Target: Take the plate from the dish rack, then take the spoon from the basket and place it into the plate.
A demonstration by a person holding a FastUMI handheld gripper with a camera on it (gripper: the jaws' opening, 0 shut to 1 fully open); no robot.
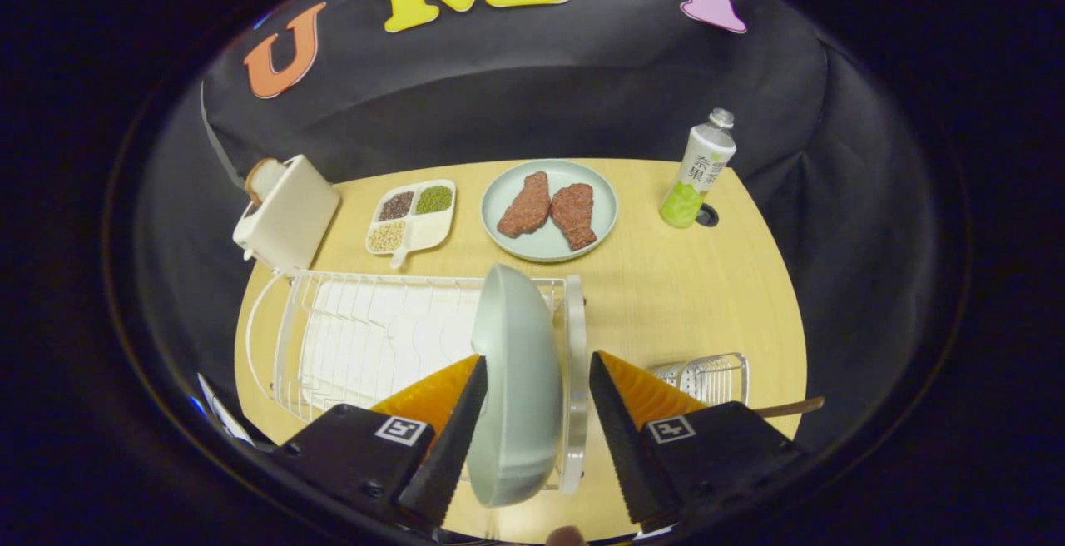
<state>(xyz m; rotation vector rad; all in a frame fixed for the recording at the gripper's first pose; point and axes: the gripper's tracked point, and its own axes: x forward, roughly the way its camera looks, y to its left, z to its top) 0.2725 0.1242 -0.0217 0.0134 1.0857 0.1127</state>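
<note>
Plate (pixel 516 379) stands on edge at the right end of the white dish rack (pixel 366 338), not yet lifted out. Gripper (pixel 537 388) straddles it: jaws spread, left finger touching or nearly touching the plate's back, right finger apart from it with the rack's end rail in the gap. No grasp made. Basket (pixel 707 378) sits just right of the rack, beyond the right finger; a brown handle (pixel 790 406) pokes out beside it, likely the spoon. Judgement: task barely begun. Plate removal, spoon pickup and placing all remain. Bench (pixel 682 280) right of the rack lies bare.
</note>
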